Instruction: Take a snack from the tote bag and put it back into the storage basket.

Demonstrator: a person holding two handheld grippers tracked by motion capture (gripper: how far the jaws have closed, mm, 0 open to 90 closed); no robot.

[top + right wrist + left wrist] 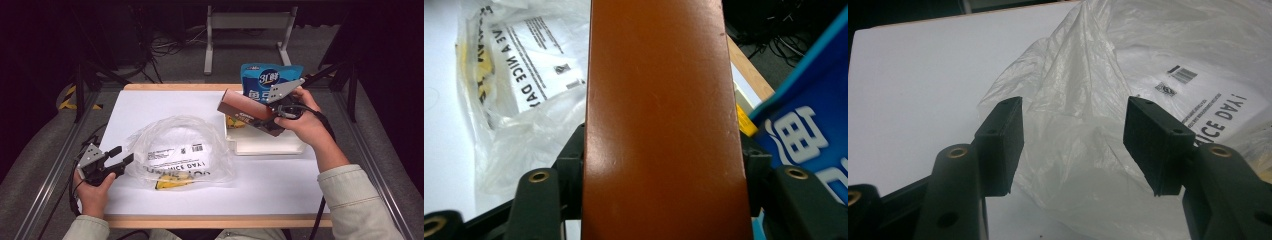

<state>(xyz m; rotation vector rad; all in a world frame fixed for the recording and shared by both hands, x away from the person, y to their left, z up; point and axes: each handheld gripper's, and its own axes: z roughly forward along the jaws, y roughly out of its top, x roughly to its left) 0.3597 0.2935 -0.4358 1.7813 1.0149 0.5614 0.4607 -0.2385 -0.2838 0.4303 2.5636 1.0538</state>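
High view: a person sits at a white table (165,107) with a gripper in each hand.
Left gripper (121,156): held low at the near left of the table, jaws pointing toward the plastic bag (180,150).
Left jaws: standing apart, nothing pressed between them; in the left gripper view the crumpled edge of the bag lies in the gap, and neither pad squeezes it.
Right gripper (272,112): raised over the far right of the table, above the white tray (265,145).
Right jaws: clamped on the brown box (250,112), one on each long side, as the right gripper view shows.
Brown box: long and narrow, lifted clear of the table, tilted with its far end up and to the left, above the tray's left part.
Blue pouch (267,80): stands upright at the back of the tray, just behind the right gripper and the box.
Yellow packet (235,121): lies in the tray's left end, partly under the box.
Plastic bag: clear and crumpled, in the middle of the table, with a printed white sheet and something yellow inside; well apart from the box.
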